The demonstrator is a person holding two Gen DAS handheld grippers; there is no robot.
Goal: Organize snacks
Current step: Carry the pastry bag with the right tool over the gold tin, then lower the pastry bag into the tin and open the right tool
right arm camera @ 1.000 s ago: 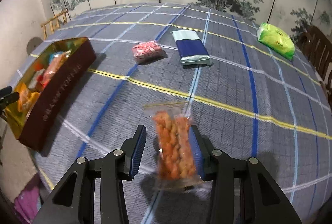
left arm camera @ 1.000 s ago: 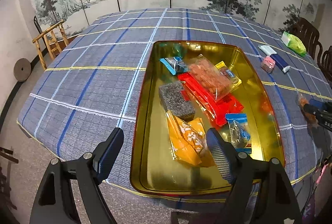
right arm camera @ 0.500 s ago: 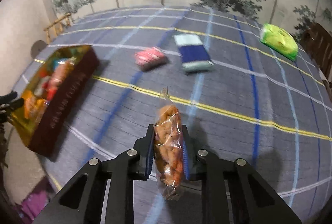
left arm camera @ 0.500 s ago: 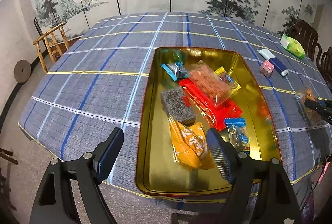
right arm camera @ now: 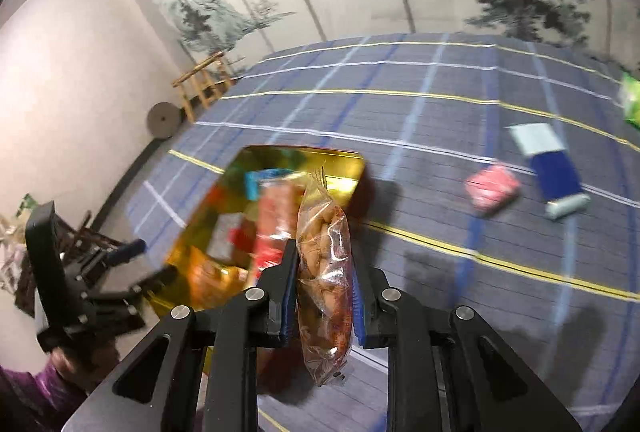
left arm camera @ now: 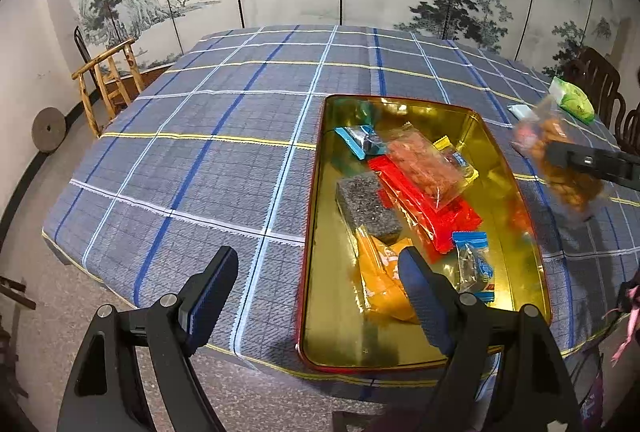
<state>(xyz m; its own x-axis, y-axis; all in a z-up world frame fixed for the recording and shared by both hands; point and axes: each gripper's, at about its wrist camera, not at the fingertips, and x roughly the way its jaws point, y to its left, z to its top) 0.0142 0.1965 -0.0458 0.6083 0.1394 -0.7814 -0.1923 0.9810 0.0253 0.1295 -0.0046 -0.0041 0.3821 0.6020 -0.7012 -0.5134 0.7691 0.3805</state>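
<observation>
My right gripper (right arm camera: pixel 322 264) is shut on a clear bag of brown fried snacks (right arm camera: pixel 325 260), lifted off the cloth and hanging just right of the gold tin tray (right arm camera: pixel 352 168). The left wrist view shows the same bag (left arm camera: pixel 560 156) in the air beyond the tray's (left arm camera: pixel 316 216) right rim, held by the right gripper (left arm camera: pixel 560 156). The tray holds several packets, among them a red one (left arm camera: pixel 436 212), an orange one (left arm camera: pixel 380 276) and a dark block (left arm camera: pixel 368 208). My left gripper (left arm camera: pixel 316 292) hangs open over the tray's near left corner, holding nothing.
On the checked tablecloth (right arm camera: pixel 440 112) to the right lie a pink packet (right arm camera: pixel 493 188), a blue-and-white pack (right arm camera: pixel 554 172) and a green bag (right arm camera: pixel 630 100). A wooden chair (left arm camera: pixel 108 80) stands off the table's far left corner; dark chairs (left arm camera: pixel 604 88) stand at the right.
My right gripper closed on the snack bag, lifted it off the cloth and swung left toward the tray. The left gripper stayed open and nearly still.
</observation>
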